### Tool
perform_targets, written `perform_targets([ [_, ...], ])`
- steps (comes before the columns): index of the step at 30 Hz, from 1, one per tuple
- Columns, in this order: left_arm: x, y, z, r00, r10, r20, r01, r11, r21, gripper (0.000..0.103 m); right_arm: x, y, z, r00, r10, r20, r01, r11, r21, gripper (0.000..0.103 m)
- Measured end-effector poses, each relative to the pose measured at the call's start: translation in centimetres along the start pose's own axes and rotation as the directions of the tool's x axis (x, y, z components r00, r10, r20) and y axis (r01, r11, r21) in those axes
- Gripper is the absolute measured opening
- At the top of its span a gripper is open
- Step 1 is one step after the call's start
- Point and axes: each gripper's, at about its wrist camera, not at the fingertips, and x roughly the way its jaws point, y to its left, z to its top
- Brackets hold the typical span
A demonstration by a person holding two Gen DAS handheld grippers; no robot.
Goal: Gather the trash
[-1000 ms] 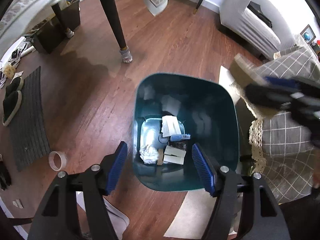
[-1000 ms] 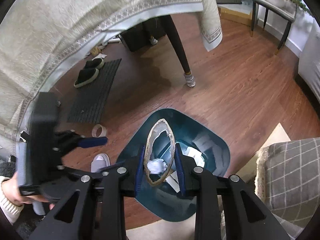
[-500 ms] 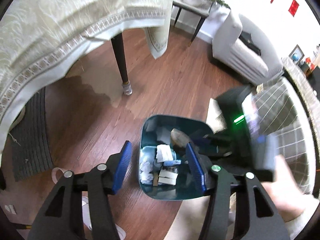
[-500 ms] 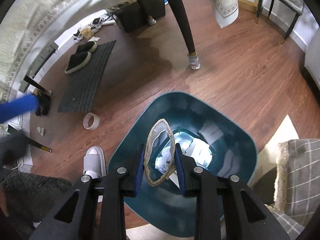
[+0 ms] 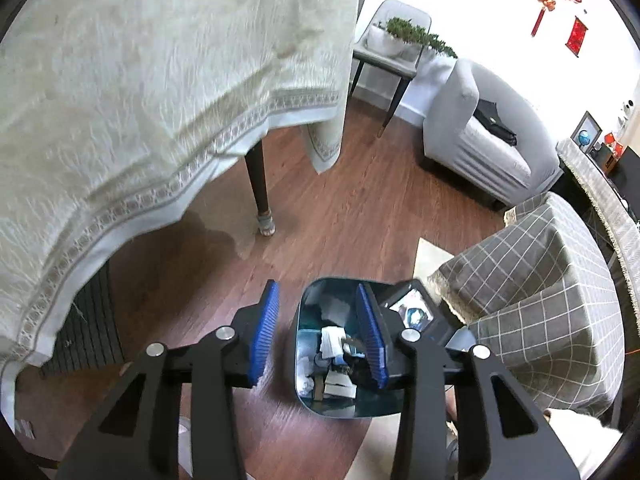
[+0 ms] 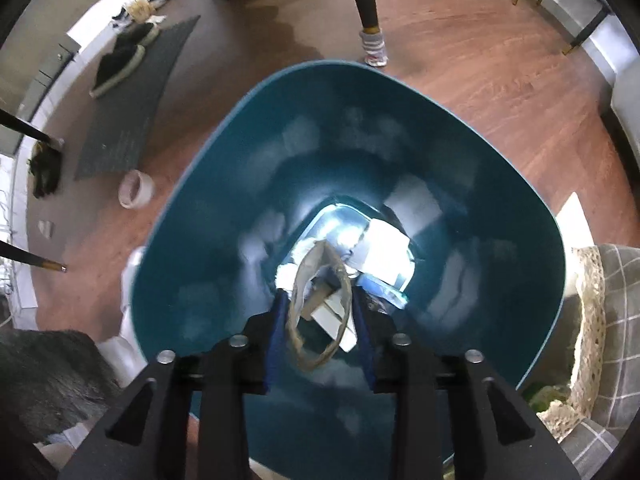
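Teal plastic is filling the right wrist view: the waste bin (image 6: 460, 152) is lying directly beneath the right gripper (image 6: 320, 312), which is pointing down into its mouth. Its jaws are opening around a flattened cardboard ring (image 6: 316, 308) standing lengthwise between the pads, directly above paper scraps (image 6: 384, 248). The left gripper (image 5: 318, 336), empty, is closing above the bin's rim.

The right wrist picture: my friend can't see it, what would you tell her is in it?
The right gripper points down into a teal trash bin, its jaws opening around a squashed cardboard ring. White papers lie at the bottom. A tape roll sits on the wood floor beside the bin.
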Motion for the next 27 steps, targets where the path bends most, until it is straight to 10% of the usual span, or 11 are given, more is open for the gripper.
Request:
perform_targets([
  [13, -1.4, -2.4, 0.3, 0.999, 0.029, 0.046, -0.032, 0.998, 0.061, 0.046, -8.6, -1.1, -1.4, 0.983, 0.012, 0.182, -0.012, 1.000, 0.000, 0.046],
  [27, -0.7, -8.0, -0.5, 0.994, 0.084, 0.066, -0.094, 0.983, 0.158, 0.054, -24.6, -4.8, -8.1, 0.875, -0.045, 0.482, 0.013, 0.997, 0.071, 0.038],
])
